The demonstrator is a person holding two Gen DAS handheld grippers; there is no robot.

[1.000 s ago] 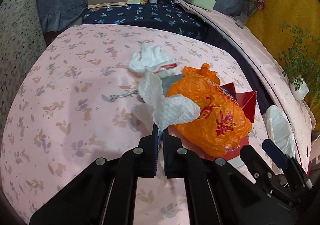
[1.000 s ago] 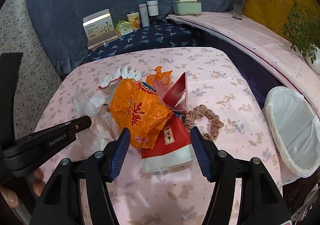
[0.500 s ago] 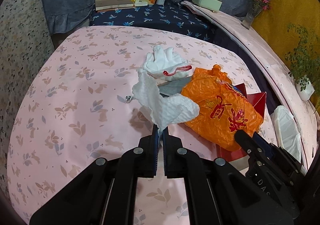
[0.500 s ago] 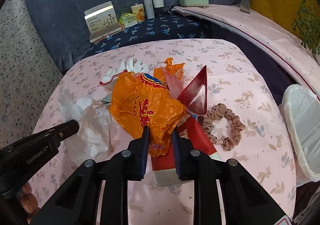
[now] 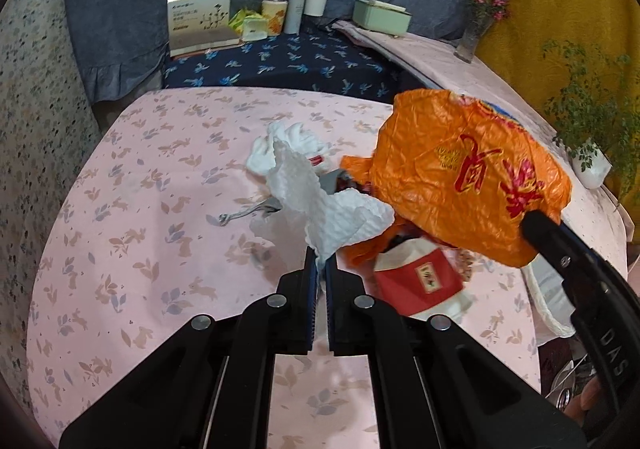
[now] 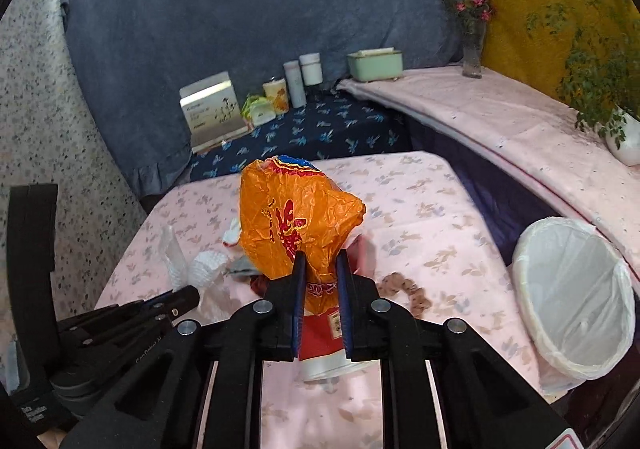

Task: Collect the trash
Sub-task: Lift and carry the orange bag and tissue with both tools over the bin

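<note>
The left gripper (image 5: 319, 258) was seen with its jaws drawn almost together, a narrow slit left between them, and a white paper towel (image 5: 324, 205) was pinched there by its lower edge; the rest of the towel was held up crumpled above the pink tablecloth (image 5: 132, 209). The right gripper (image 6: 322, 261) was seen with its jaws brought in to a narrow gap, clamped on the lower part of an orange bag (image 6: 294, 221), which was raised clear of the cloth and stood bunched above the fingertips. In the left wrist view the same bag (image 5: 468, 173) was shown hanging at the right, above the remaining litter. A red-and-white carton (image 5: 420, 281) was left lying on the cloth just under the bag, and in the right wrist view its white end (image 6: 328, 363) was seen below the jaws. A white glove (image 5: 298, 139) was lying beyond the towel, with a grey piece (image 5: 250, 211) near it whose nature could not be told. A brown scrunchie (image 6: 408, 289) was lying on the cloth to the right of the carton. A lined bin (image 6: 572, 301) was placed beside the table at the right, well apart from both grippers.
</note>
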